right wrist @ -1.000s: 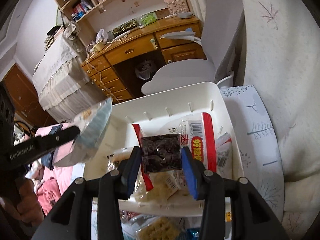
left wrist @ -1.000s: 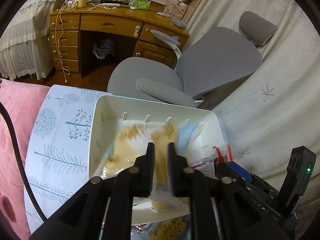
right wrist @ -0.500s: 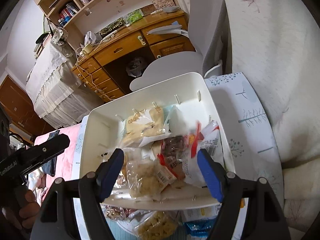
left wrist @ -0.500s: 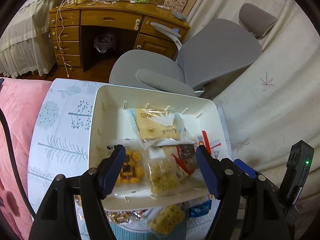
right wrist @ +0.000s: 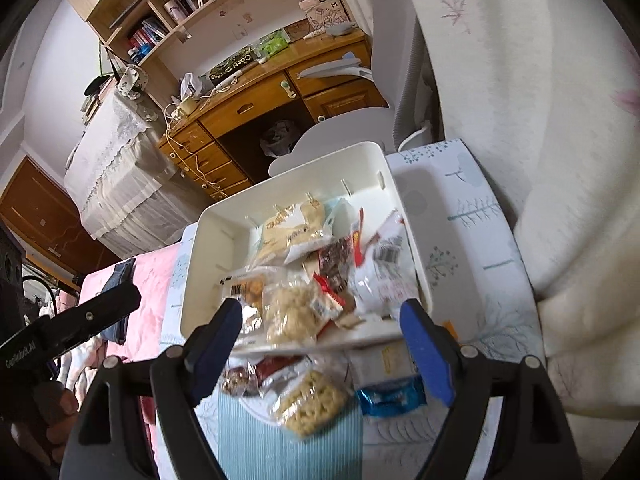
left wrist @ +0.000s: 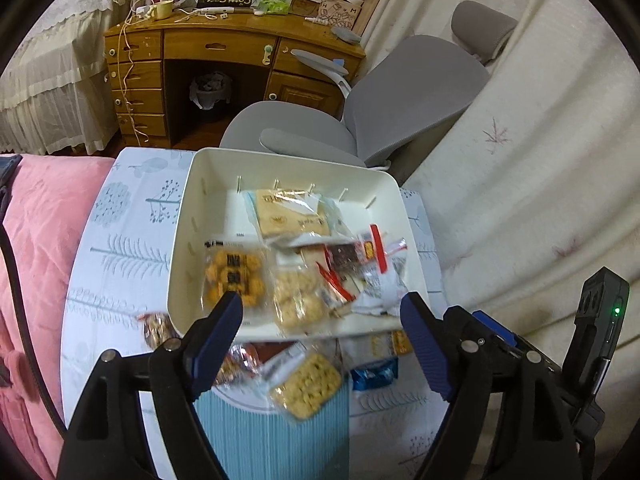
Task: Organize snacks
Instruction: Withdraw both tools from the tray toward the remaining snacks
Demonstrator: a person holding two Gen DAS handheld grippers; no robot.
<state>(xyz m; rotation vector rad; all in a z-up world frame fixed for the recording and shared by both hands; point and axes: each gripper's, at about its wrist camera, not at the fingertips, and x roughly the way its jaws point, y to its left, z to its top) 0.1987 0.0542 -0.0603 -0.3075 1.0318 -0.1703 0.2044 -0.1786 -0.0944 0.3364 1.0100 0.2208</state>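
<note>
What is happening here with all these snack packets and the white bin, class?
A person holding a gripper in each hand is sorting snacks into a white bin. Both the left gripper and the right gripper have their jaws opening, with nothing between them. Several packets already lie in the bin, among them a packet of orange snack balls and a wrapped beige biscuit. Others wait outside on the patterned cloth, including a cracker packet and a blue packet.

Your left gripper has dropped its tan cracker packet into the white bin. Your right gripper has released the dark snack packet there too. Both jaws are opening, empty, drawn back.
</note>
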